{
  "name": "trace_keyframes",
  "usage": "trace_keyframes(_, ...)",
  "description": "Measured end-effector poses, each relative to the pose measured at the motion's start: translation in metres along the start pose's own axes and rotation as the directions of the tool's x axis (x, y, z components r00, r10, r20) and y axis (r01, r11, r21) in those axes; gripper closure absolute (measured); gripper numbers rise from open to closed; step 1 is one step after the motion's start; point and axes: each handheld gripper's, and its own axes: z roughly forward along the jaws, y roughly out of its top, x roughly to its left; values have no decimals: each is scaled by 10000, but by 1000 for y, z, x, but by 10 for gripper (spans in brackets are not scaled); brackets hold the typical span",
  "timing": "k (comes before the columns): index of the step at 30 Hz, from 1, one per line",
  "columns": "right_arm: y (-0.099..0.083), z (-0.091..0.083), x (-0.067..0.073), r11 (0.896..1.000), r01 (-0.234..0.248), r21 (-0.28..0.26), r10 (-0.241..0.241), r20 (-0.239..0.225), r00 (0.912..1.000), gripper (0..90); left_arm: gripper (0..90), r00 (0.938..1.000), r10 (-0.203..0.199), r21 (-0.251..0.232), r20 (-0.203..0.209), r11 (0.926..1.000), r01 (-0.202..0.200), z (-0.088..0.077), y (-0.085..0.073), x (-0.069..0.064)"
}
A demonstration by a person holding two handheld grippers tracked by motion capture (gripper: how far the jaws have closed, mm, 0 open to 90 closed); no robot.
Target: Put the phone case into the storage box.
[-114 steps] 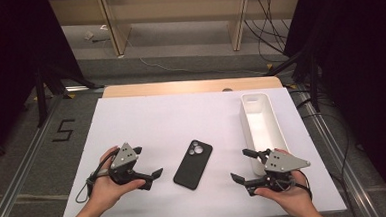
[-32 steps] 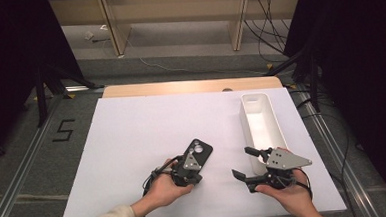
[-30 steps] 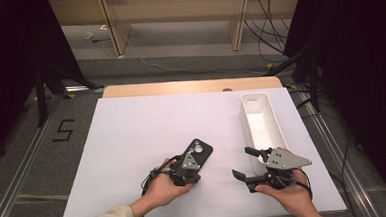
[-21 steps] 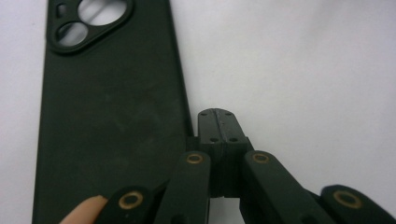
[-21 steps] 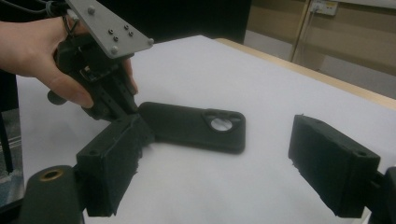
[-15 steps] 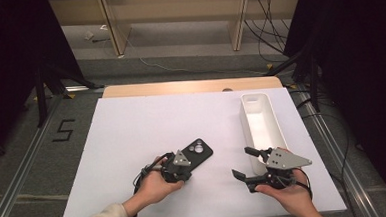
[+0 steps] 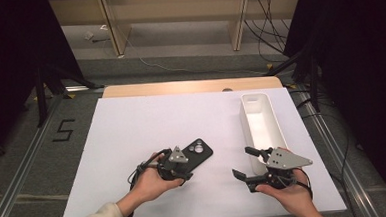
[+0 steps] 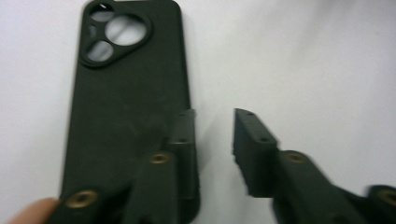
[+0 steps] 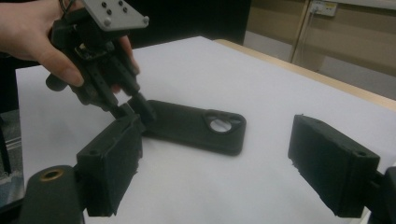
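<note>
As it lies flat, phone case (image 7: 195,154) points up-right.

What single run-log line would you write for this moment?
left claw: just opened, at phone case edge, no grip | right claw: open, empty | phone case: flat on table | tray: empty

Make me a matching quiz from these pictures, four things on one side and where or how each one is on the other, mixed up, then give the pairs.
1. phone case
2. white bin
3. left gripper
4. right gripper

A. jaws wide apart, nothing between them
B. standing along the table's right side
C. lying flat, camera cutout away from the person
D. jaws just opened, one over the case's edge

Pairs: 1-C, 2-B, 3-D, 4-A
</note>
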Motion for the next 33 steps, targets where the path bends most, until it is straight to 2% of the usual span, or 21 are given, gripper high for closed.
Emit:
trace_keyframes(1, 0, 0, 0, 10000, 15, 24, -15, 0, 10000, 188, 496, 9999, -64, 4, -133, 10000, 64, 0, 1, 2)
trace_keyframes(2, 0, 0, 0, 10000, 12, 24, -12, -4, 10000, 188, 446, 9991, 40, 112, -422, 9999, -36, 0, 2, 7)
trace_keyframes(5, 0, 1, 0, 10000, 19, 17, -19, -4, 10000, 188, 224, 9982, 53, 401, -602, 9992, -29, 2, 3, 12)
trace_keyframes(6, 0, 1, 0, 10000, 19, 17, -19, -4, 10000, 188, 224, 9977, 40, 663, -673, 9978, 5, 3, 4, 15)
trace_keyframes(7, 0, 1, 0, 10000, 9, 47, -9, -8, 10000, 188, 161, 9973, 62, 805, -730, 9968, -3, 5, 4, 17)
trace_keyframes(17, 0, 1, 0, 10000, 17, 53, -17, -10, 10000, 188, 50, 9962, 40, 1126, -867, 9936, 58, 15, 13, 31)
trace_keyframes(21, 0, 1, 0, 10000, 0, 36, 0, -1, 10000, 188, 46, 9958, 40, 1293, -913, 9916, 79, 19, 14, 32)
trace_keyframes(28, 0, 1, 0, 10000, 26, 65, -26, -28, 10000, 188, 20, 9971, 131, 1697, -755, 9855, -1, 23, 11, 33)
trace_keyframes(33, 0, 1, 0, 10000, 20, 67, -20, -34, 10000, 188, 31, 9968, -77, 1771, -795, 9840, 217, 25, 10, 35)
